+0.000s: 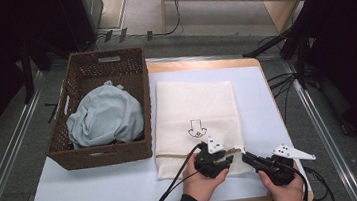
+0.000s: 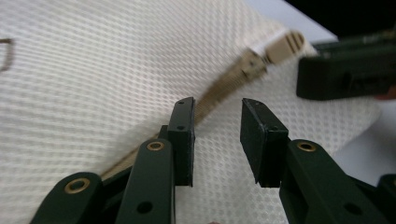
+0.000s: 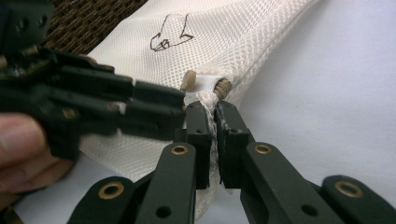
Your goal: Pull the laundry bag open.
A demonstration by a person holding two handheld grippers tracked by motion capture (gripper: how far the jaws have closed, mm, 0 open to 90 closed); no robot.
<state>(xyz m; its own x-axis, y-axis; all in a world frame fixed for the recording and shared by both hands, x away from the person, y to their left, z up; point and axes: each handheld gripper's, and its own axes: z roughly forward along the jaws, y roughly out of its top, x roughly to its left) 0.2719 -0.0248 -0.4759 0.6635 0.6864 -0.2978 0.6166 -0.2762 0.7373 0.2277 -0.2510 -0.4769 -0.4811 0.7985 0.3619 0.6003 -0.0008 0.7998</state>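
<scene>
My right gripper (image 3: 212, 140) pinched the mesh bag's (image 1: 194, 104) near corner; my left gripper (image 2: 217, 140) hung loose. The zipper (image 2: 219, 88) was not opened yet.

Left tongs (image 2: 217, 140) with jaws apart, right tongs (image 3: 212, 140) pinched together, both hands side by side.

- My two grippers, left (image 1: 223, 162) and right (image 1: 251, 161), are black.
- Mesh bag (image 1: 195, 111): cream white, honeycomb weave, beige zipper (image 2: 233, 81), dark arrow drawing (image 1: 196, 129).
- Basket (image 1: 128, 73): dark brown wicker.
- Cloth (image 1: 102, 116) inside: pale blue-grey.
</scene>
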